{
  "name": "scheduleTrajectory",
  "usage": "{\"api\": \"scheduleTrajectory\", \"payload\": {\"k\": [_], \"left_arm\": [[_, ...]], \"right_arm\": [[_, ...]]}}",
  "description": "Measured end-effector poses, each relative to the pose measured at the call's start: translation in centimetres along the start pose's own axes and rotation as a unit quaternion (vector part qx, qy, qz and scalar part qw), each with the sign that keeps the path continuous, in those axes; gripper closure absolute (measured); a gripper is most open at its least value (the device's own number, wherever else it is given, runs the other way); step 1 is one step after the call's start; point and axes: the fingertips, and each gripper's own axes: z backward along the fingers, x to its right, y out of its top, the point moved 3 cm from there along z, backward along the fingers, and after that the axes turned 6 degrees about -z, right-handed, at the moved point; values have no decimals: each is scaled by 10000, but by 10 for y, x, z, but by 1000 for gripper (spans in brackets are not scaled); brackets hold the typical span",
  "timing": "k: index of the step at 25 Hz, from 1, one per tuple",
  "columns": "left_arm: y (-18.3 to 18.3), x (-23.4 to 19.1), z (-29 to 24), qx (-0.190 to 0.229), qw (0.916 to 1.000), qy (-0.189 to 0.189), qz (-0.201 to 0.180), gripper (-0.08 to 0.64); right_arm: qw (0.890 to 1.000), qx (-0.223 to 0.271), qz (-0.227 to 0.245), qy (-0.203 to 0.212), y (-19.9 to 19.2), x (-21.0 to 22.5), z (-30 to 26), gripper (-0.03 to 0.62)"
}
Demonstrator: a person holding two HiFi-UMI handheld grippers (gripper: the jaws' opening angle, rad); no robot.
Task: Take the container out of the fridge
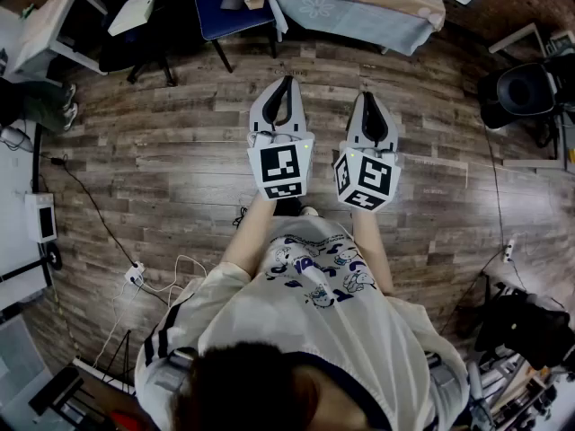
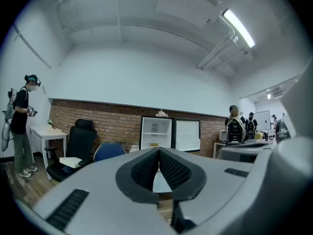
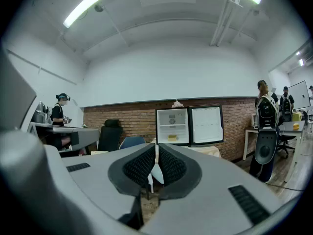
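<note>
The person wore a pale cream short-sleeved T-shirt [image 1: 314,330] with a blue cartoon print [image 1: 319,268] across the chest and dark stripes running down the left sleeve [image 1: 166,330]. The left gripper [image 1: 287,83] and the right gripper [image 1: 371,99] had light grey, tapering shells, and each carried a white cube [image 1: 281,166] printed with black square markers. Their fingers [image 2: 144,170] were faced with a black, finely ribbed lining, and narrow ribbed black strips [image 2: 68,208] were set into the grey shell.
</note>
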Motion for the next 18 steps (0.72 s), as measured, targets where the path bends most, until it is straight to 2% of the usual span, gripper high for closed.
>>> {"api": "scheduleTrajectory", "payload": {"k": [18], "left_arm": [[1, -15, -35, 42, 10000, -49, -14, 541]], "right_arm": [[9999, 84, -92, 34, 4, -4, -36, 549]]}}
